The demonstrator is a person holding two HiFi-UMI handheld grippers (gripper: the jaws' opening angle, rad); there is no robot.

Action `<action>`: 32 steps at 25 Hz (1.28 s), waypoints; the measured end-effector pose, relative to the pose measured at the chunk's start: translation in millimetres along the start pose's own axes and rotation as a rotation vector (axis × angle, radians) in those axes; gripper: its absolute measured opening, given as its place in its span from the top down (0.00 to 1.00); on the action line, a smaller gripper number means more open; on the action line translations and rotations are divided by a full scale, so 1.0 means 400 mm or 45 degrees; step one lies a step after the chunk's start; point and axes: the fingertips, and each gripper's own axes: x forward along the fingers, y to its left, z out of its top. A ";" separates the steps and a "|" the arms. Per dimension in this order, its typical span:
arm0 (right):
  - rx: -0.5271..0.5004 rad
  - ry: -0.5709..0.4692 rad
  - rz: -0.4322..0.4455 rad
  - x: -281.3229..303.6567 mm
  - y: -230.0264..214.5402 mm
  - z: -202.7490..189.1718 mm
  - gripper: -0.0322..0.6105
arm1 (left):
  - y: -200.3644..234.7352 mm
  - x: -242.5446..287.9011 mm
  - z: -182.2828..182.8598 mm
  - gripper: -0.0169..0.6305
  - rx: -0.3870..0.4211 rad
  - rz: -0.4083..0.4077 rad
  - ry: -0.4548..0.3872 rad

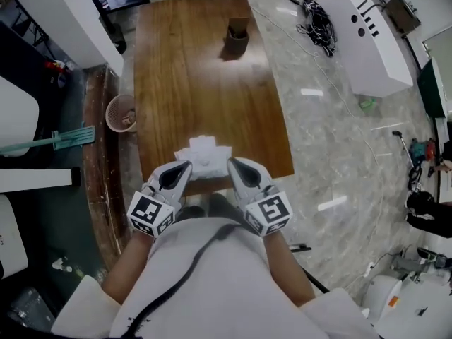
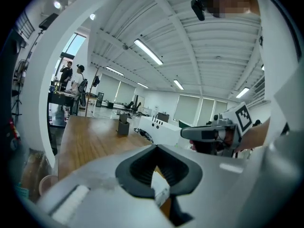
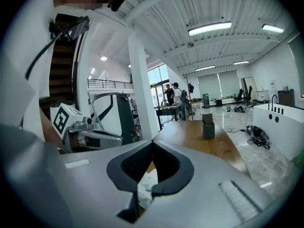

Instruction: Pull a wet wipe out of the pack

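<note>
Both tongs are closed and empty. On the left gripper [image 2: 155, 147] the tips meet, with only the window behind the pads open. The right gripper [image 3: 153, 141] is the same.

The wet wipe pack [image 1: 203, 154] lies flat on the table [image 1: 205, 69] at its near edge, between the 2 tips and just ahead of them. In each gripper view a bit of the pack shows through the pad window, below the tips. It is seen through the window, not pinched.

Handling, my read:
- The pack is soft film and light, so it will probably slide or lift with the wipe if nothing pins it.
- The wipe is thin, limp and damp, and likely to tear or slip under a shallow pinch.
- 1 tong presses down on an end of the pack while the other pinches the wipe at the top opening and pulls up, away from the pinning tong.
- A raised white bit [image 1: 203, 143] sits top centre, ahead of both tips. I can't tell whether it is the flap or a wipe tuft, but that's the grab point.

Orientation: the long axis runs tong to tong, across my line of reach, and the dispensing face is up. The hinge side of the flap is not readable.
</note>
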 end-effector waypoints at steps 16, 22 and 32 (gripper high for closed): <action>-0.213 0.362 0.367 0.135 0.010 -0.215 0.91 | 0.026 0.061 -0.148 0.94 -0.057 0.206 0.161; -0.296 0.525 0.479 0.171 0.008 -0.319 0.84 | 0.035 0.050 -0.175 0.94 -0.089 0.292 0.172; -0.360 0.666 0.561 0.208 0.010 -0.399 0.76 | 0.051 0.032 -0.184 0.96 -0.164 0.387 0.143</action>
